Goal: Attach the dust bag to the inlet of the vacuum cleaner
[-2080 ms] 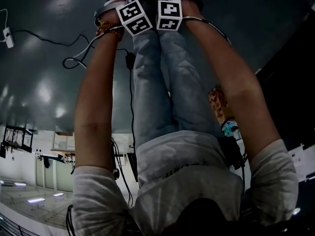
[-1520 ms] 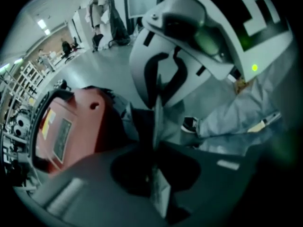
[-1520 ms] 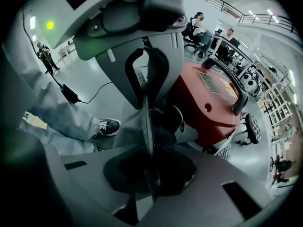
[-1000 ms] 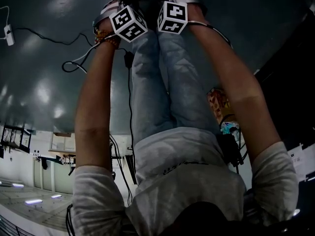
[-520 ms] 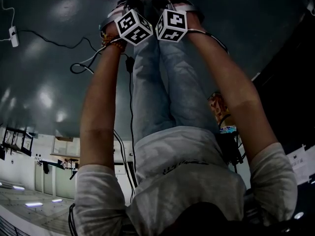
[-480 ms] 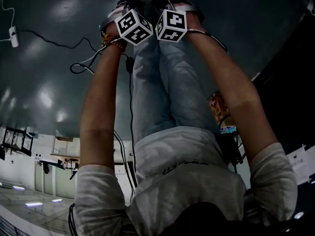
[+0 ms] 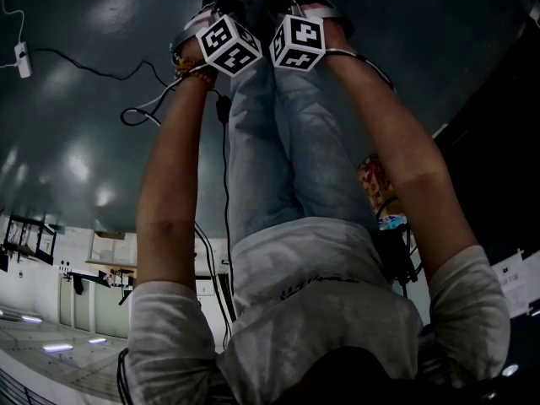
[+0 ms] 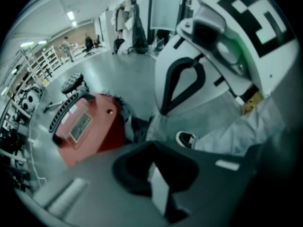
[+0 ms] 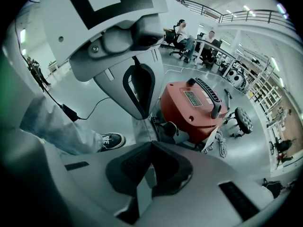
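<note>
You are bent over the glossy grey floor (image 7: pixel 76 150), reaching down past your pale blue jeans (image 7: pixel 270 142), with your two grippers side by side in front of your shins.

Your left gripper (image 9: pixel 142 117) has its two curved black fingers closed into a loop that meets at the tip. Your right gripper (image 8: pixel 162 111) is set the same way, tip shut.

Where the two tips come together is the pale grey cloth dust bag (image 9: pixel 140 130). A narrow fold of it runs from the left tip back toward the right gripper's own nose. Each tip looks pinched on that cloth (the contact itself is tucked against the gripper bodies, so this is a close reading).

The red, box-shaped plastic vacuum cleaner (image 9: pixel 189 109) stands on the floor just beyond the bag. It has a black ribbed carry handle (image 9: pixel 208 94) on top and a rectangular label plate (image 9: pixel 193 97) on its lid. The bag sits near the vacuum's lower edge on your side. Whether it touches the inlet cannot be told.

Your dark shoe with a white sole (image 9: pixel 111 140) is planted on the floor left of the tips. A thin black cable (image 7: pixel 84 64) trails across the floor on your left.
</note>
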Tool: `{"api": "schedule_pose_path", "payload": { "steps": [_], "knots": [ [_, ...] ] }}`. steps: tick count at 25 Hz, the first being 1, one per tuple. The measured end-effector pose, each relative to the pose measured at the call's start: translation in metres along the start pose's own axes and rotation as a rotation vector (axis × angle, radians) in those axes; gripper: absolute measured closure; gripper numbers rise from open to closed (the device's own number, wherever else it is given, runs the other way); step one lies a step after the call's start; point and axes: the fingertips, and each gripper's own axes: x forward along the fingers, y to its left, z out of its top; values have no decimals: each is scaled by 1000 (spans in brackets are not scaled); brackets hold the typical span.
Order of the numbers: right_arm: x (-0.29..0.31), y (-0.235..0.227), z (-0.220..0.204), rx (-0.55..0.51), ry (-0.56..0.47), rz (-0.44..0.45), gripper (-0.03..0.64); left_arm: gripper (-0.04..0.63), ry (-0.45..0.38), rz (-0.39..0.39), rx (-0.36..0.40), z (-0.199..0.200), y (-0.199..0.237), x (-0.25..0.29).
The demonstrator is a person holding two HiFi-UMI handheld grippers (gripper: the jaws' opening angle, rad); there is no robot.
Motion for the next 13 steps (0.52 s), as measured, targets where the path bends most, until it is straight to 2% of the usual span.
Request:
{"api": "schedule_pose_path", "payload": {
  "steps": [13],
  "knots": [
    [-4, 16, -7, -3, -17, 4, 607, 592, -4, 5, 3, 5, -15, 2]
  ]
}}
